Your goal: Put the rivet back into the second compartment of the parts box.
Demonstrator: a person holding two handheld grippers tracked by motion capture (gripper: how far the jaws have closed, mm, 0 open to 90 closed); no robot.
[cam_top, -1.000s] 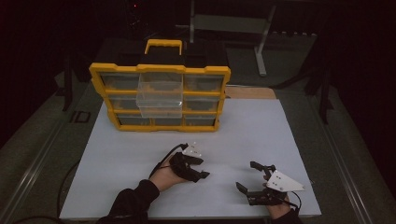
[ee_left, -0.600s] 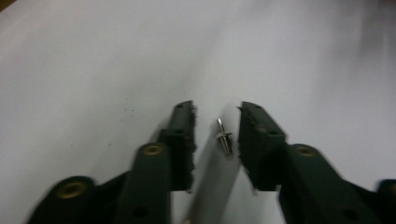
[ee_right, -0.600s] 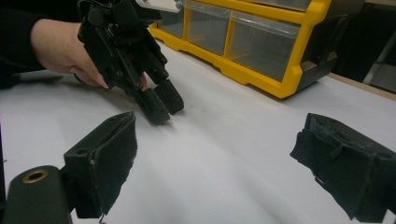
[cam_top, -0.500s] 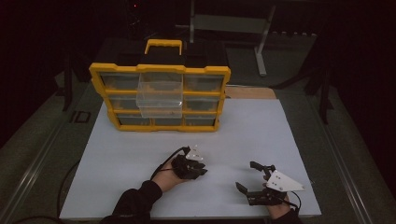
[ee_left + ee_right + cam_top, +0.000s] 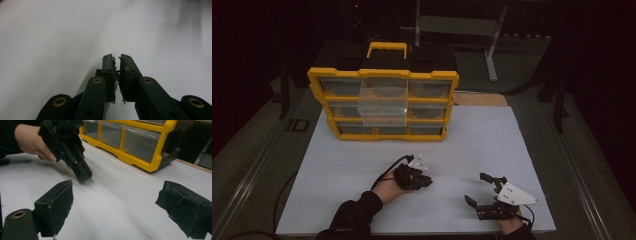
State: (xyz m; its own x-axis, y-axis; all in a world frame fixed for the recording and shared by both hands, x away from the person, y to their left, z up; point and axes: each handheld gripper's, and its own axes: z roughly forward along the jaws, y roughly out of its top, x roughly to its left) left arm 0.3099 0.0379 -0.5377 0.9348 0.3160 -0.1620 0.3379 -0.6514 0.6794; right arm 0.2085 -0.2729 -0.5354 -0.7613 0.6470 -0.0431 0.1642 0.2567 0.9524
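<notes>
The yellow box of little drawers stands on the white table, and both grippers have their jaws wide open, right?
Not quite. The left gripper has its jaws shut with nothing between them, as the left gripper view shows. The right gripper is open, and the yellow box does stand on the white table.

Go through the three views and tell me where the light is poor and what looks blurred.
High view: dim overall, the room beyond the white mat nearly black, the yellow drawer box soft. Left gripper view: the shut left gripper is sharp, the mat behind it hazy, with a dark smear at top right. Right gripper view: the open right gripper up close is soft-edged, with faint shadow beneath the other gripper.
</notes>
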